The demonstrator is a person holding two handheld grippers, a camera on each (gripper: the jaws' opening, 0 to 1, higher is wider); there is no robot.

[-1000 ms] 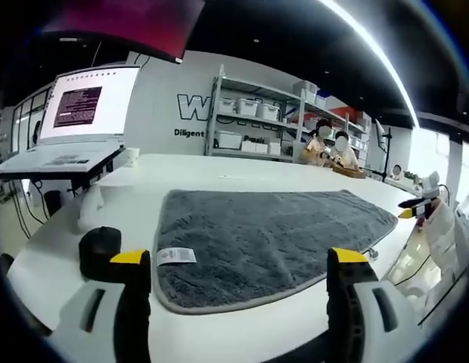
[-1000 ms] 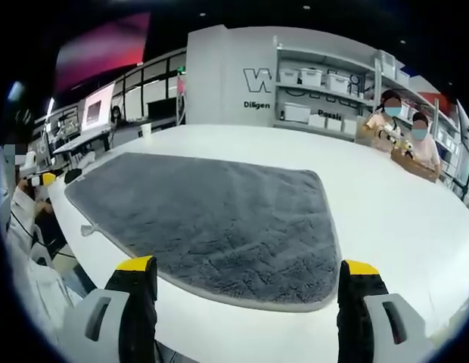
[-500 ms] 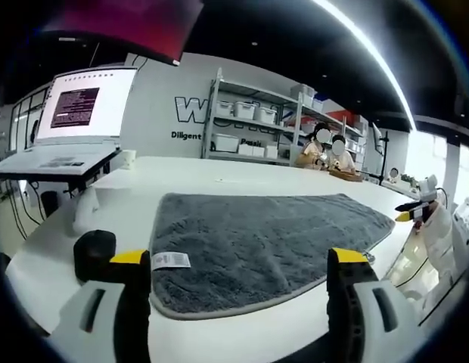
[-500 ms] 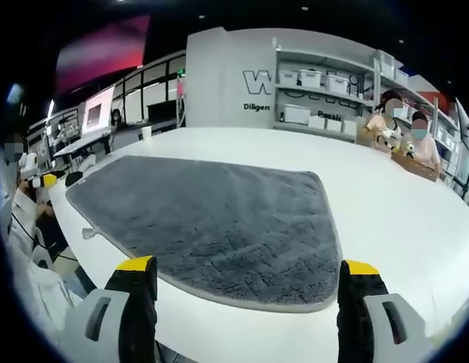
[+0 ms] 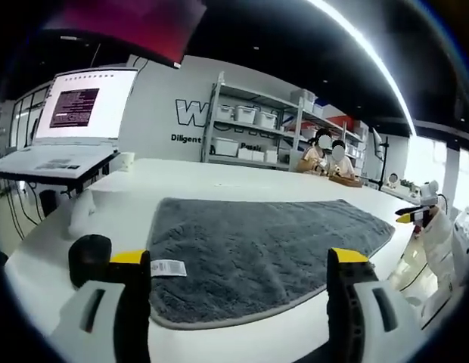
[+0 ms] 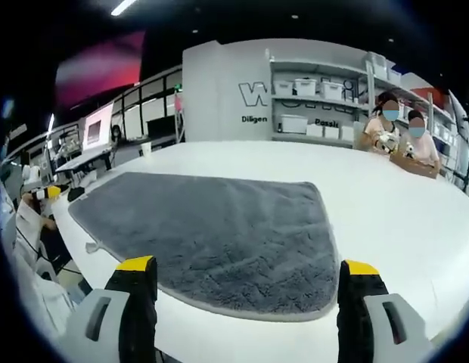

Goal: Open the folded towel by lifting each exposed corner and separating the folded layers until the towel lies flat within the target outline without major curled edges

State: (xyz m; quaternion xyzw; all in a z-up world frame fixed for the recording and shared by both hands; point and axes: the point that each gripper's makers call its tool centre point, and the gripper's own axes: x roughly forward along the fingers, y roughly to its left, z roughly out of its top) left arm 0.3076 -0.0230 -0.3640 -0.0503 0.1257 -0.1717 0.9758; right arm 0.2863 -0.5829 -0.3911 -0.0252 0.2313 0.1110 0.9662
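Observation:
A grey fluffy towel [image 5: 257,246] lies spread flat on the white table [image 5: 219,178], with a white care label [image 5: 167,267] at its near left edge. My left gripper [image 5: 238,272] is open just short of the towel's near edge, nothing between its yellow-tipped fingers [image 5: 128,259]. In the right gripper view the same towel [image 6: 212,231] spreads out ahead, a small loop [image 6: 91,246] at its left edge. My right gripper [image 6: 248,281] is open over the towel's near edge, holding nothing. The other gripper [image 6: 44,193] shows far left; the right one's yellow tip [image 5: 410,215] shows far right.
A black round object [image 5: 89,257] sits on the table by my left finger. A laptop [image 5: 64,125] on a stand is at the left. Shelves with white bins [image 5: 253,128] line the back wall. Two people [image 6: 401,140] sit at the table's far end.
Both views have dipped a little lower towards the table; the towel itself has not moved. Both grippers stay open.

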